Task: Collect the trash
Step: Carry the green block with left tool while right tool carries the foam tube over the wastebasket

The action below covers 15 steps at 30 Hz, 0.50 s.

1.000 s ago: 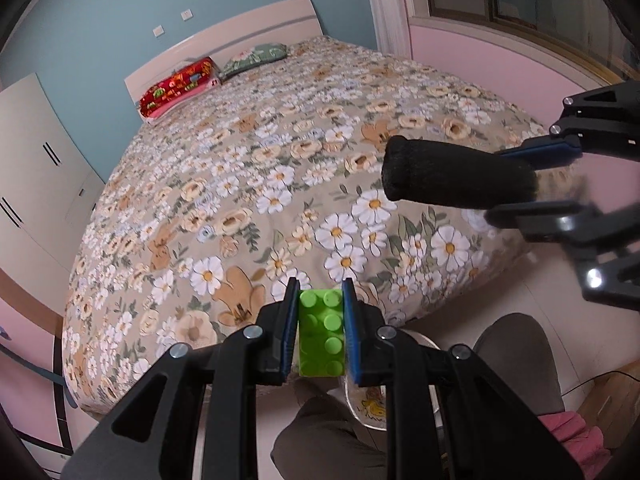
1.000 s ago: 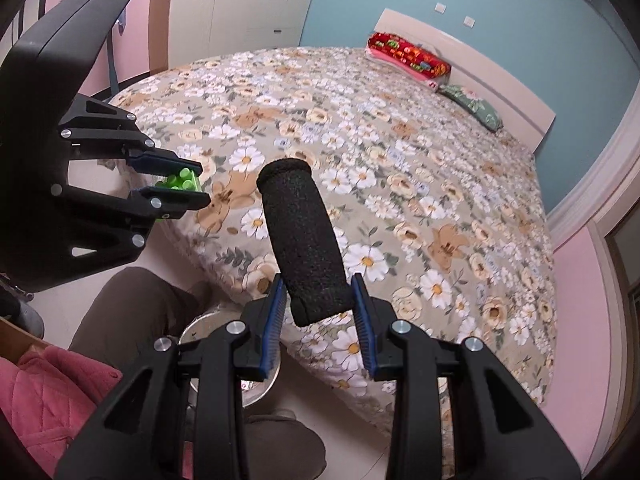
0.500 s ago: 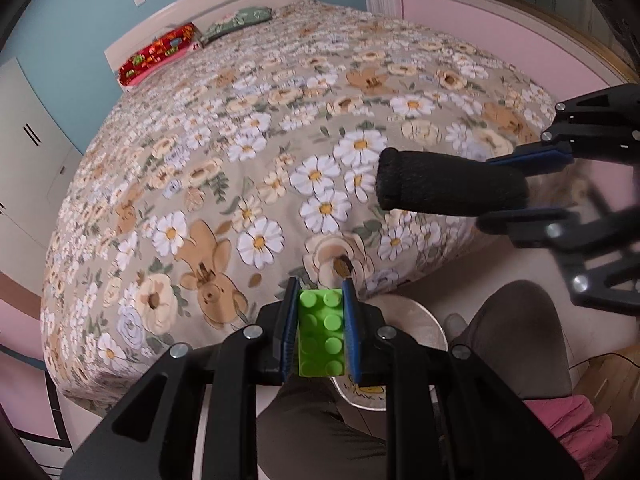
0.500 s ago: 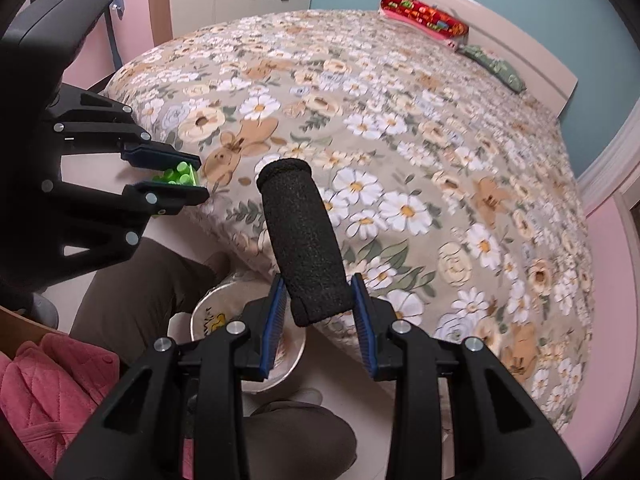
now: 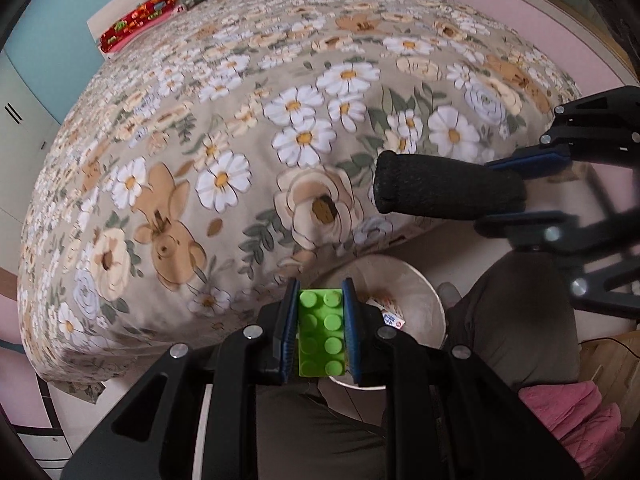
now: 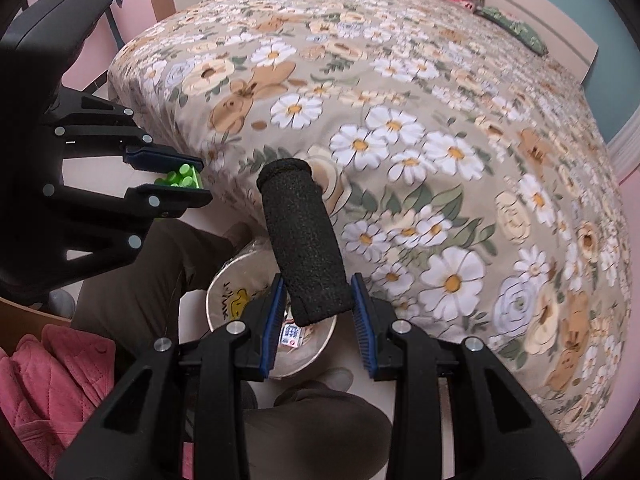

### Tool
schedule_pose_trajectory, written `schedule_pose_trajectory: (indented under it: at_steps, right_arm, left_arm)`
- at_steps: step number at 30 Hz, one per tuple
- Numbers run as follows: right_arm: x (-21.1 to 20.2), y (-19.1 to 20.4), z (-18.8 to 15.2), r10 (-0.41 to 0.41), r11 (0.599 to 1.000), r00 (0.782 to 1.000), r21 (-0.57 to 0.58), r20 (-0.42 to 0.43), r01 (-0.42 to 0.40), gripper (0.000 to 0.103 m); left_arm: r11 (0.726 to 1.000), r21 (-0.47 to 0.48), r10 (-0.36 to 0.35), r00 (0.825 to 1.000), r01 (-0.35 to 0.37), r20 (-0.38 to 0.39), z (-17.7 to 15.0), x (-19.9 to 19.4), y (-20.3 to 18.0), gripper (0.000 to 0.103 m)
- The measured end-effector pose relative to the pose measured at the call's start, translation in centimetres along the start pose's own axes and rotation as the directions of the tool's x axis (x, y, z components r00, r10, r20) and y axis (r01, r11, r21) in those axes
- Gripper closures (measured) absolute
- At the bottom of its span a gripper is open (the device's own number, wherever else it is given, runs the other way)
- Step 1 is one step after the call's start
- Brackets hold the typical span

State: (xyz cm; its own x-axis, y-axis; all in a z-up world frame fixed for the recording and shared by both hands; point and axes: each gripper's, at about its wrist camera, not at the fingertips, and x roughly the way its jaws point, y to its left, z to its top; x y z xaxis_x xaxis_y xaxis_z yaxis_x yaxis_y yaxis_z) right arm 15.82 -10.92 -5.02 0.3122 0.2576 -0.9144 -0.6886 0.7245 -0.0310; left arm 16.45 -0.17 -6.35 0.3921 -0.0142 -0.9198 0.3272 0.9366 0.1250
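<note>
While the bed (image 5: 248,128) with its daisy-and-bear cover fills most of both views, only its near corner is seen to overhang the floor where the work is set. Below that corner a white bin (image 5: 430,300) lined with a clear bag stands on the floor beside the person's dark trouser leg (image 5: 516,316), and a printed wrapper (image 6: 291,335) lies inside it. A pink quilted garment (image 6: 60,380) is seen at the edge of the frame.

The black foam tube (image 6: 304,240) is pinched at its lower end by the right gripper (image 6: 318,304); its long axis runs up and away from the jaws, tilted slightly left, its free end pointing toward the bed, its gripped end over the bin. In the left wrist view it (image 5: 448,190) lies nearly level, its free end pointing left.

The green toy brick (image 5: 322,332) is clamped across its narrow sides by the left gripper (image 5: 322,308), its long axis in line with the fingers, studs facing the camera, above the bin's near rim.

Compared with a second ago, both grippers have been lowered and tipped downward: the headboard has slid toward the top of the frame, and the bin, earlier largely hidden, is now exposed. Both grips are unchanged.
</note>
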Motion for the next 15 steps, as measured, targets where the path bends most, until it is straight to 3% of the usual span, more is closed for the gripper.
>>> schedule_pose_trajectory:
  at_steps: [15]
  right_arm:
    - [6.7, 0.5, -2.7, 0.073, 0.997, 0.991, 0.04, -0.114, -0.069, 0.069]
  left_arm:
    - [0.998, -0.022, -0.058, 0.992, 0.056, -0.113, -3.0, 6.1, -0.3, 0.08]
